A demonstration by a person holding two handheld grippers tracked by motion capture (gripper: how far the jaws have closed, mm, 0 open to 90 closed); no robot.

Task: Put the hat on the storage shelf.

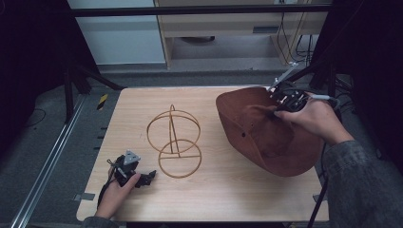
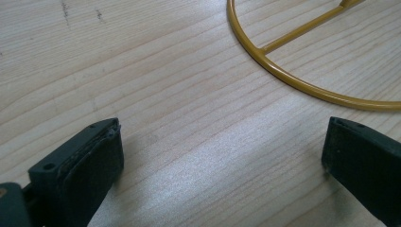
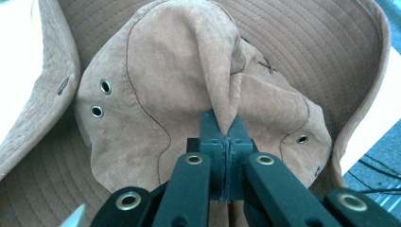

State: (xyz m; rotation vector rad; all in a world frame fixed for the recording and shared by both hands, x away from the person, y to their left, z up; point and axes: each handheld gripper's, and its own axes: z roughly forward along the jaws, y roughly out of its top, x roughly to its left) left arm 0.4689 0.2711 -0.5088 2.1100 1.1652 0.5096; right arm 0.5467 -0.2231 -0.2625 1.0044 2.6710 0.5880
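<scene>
Left tool [image 1: 148, 177]: jaws apart, empty, resting on the counter [image 1: 228, 194] by the stand [image 1: 173, 142].
Hat [image 1: 266, 133]: right of stand.
Right tool [image 3: 226, 137]: clenched on crown fabric (1 fold); lift gently so the pinch holds.

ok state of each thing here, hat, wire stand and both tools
hat: crown pinched into a fold, brim hanging, held over the right of the table
wire stand: upright on the table, untouched
right tool: shut on the hat's crown fabric
left tool: open, nothing between its jaws, low over the table near the stand's base ring
</scene>
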